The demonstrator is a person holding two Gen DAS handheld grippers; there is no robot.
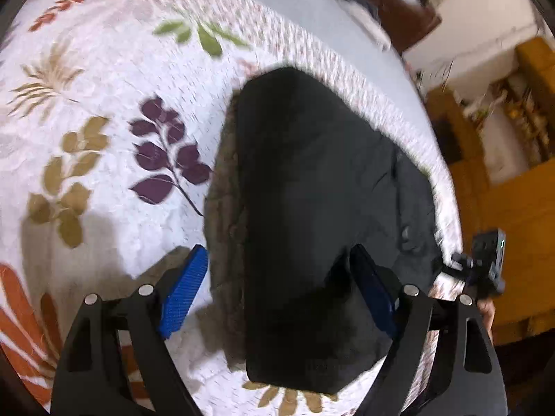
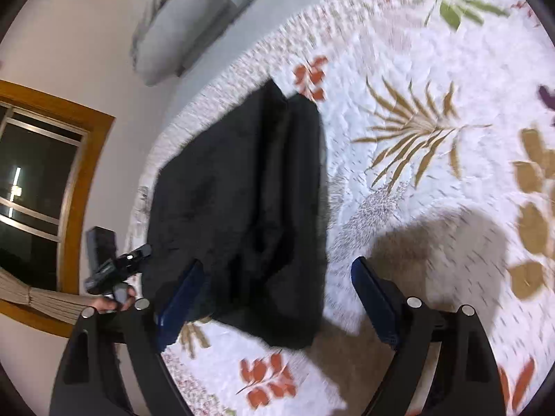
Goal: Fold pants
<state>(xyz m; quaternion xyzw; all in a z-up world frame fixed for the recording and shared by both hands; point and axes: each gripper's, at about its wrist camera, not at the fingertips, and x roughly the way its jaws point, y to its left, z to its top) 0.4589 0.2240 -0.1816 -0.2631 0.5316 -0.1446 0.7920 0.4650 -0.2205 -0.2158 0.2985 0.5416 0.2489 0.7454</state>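
The black pants (image 1: 305,215) lie folded into a thick rectangular bundle on the white leaf-print bedspread (image 1: 104,104), near the bed's edge. My left gripper (image 1: 281,291) is open above the near end of the bundle, its blue pads apart and holding nothing. In the right wrist view the same folded pants (image 2: 242,208) lie ahead and to the left. My right gripper (image 2: 277,294) is open and empty over their near edge. The other gripper shows at the side of each view, at the right in the left wrist view (image 1: 485,260) and at the left in the right wrist view (image 2: 114,267).
Grey pillows (image 2: 180,24) lie at the head of the bed. A wood-framed window (image 2: 38,180) is beyond the bed's edge. Yellow-brown furniture (image 1: 503,173) stands beside the bed. The bedspread (image 2: 433,104) stretches wide beside the pants.
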